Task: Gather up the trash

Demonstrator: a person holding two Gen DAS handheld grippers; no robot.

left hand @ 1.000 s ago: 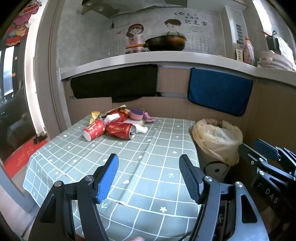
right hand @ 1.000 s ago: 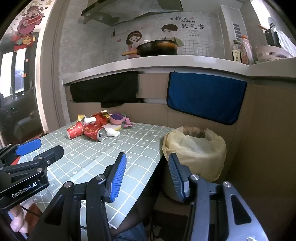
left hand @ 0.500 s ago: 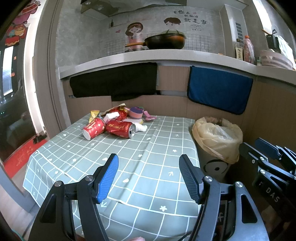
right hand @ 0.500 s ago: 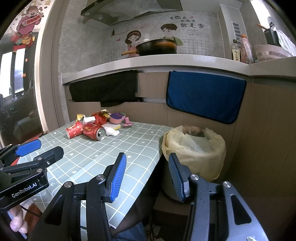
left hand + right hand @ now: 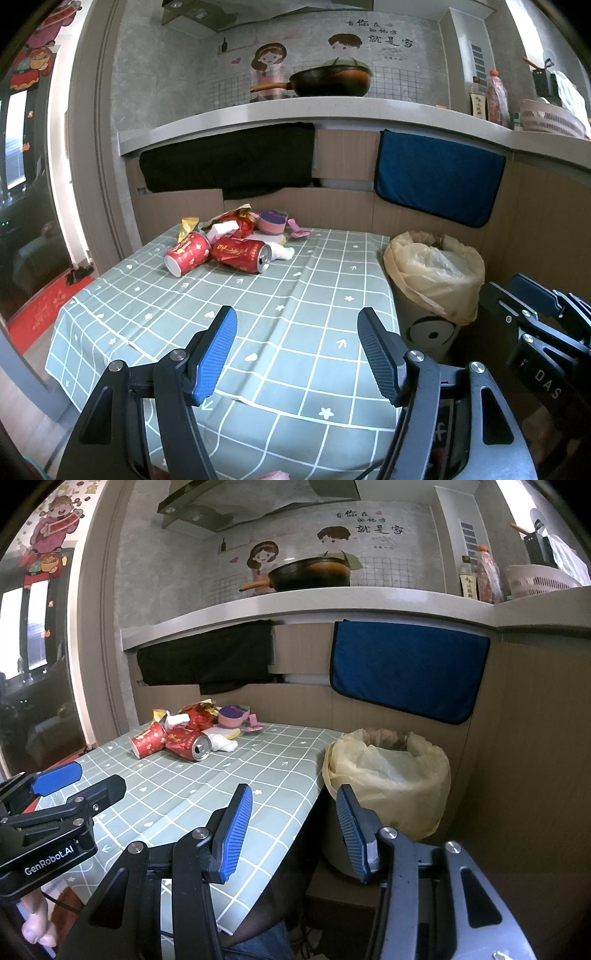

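A pile of trash lies at the far end of the table: a red paper cup (image 5: 186,254) on its side, a red drink can (image 5: 242,254) on its side, white tissue (image 5: 282,252), red and yellow wrappers (image 5: 236,223) and a pink-purple tub (image 5: 272,222). In the right wrist view the cup (image 5: 148,740) and the can (image 5: 189,743) show too. A bin with a yellow bag (image 5: 434,275) stands at the table's right side (image 5: 388,775). My left gripper (image 5: 297,354) is open and empty over the near table. My right gripper (image 5: 293,830) is open and empty, before the bin.
The table has a green checked cloth (image 5: 258,302). A wooden panel with a black cloth (image 5: 229,162) and a blue towel (image 5: 437,177) backs it. A counter above holds a pan (image 5: 332,83), bottles and a basket. A door and a red mat lie left.
Both views have shifted slightly, so the trash pile and bin sit a little lower in frame. Both grippers stay open and empty.
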